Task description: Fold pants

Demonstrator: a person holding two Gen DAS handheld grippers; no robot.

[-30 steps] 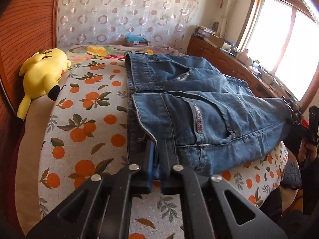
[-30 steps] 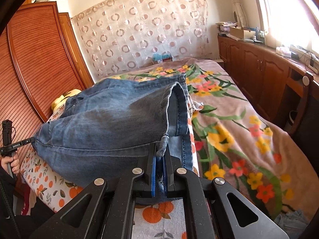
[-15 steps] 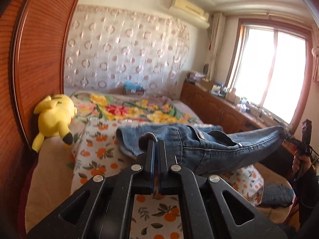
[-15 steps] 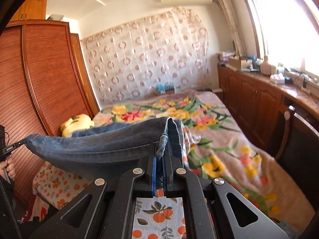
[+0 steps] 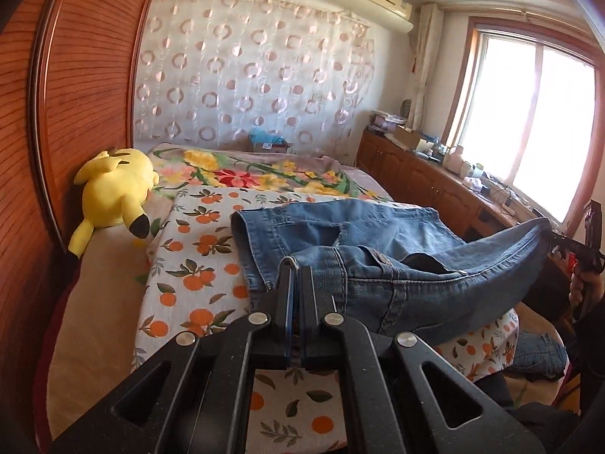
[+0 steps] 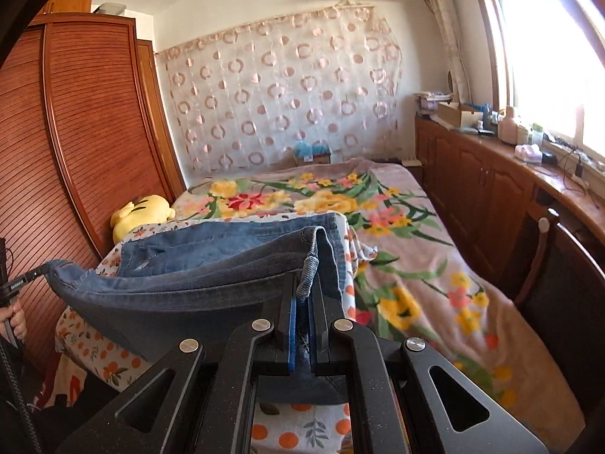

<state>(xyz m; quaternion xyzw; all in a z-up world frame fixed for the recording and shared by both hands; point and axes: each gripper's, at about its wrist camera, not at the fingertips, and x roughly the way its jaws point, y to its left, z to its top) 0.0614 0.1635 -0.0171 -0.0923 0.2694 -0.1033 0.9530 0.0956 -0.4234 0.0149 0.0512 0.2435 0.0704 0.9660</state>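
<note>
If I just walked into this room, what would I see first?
Probably the blue jeans, pinched at each end by a black tool and stretched above the orange-print sheet. Next, the yellow plush toy lying by the wooden wardrobe, and the flowery blanket further up the bed.

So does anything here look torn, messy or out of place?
Yes: the jeans held up by both grippers show a ragged tear in the leg lying on the orange-print sheet. More denim lies crumpled off the bed's edge.
</note>
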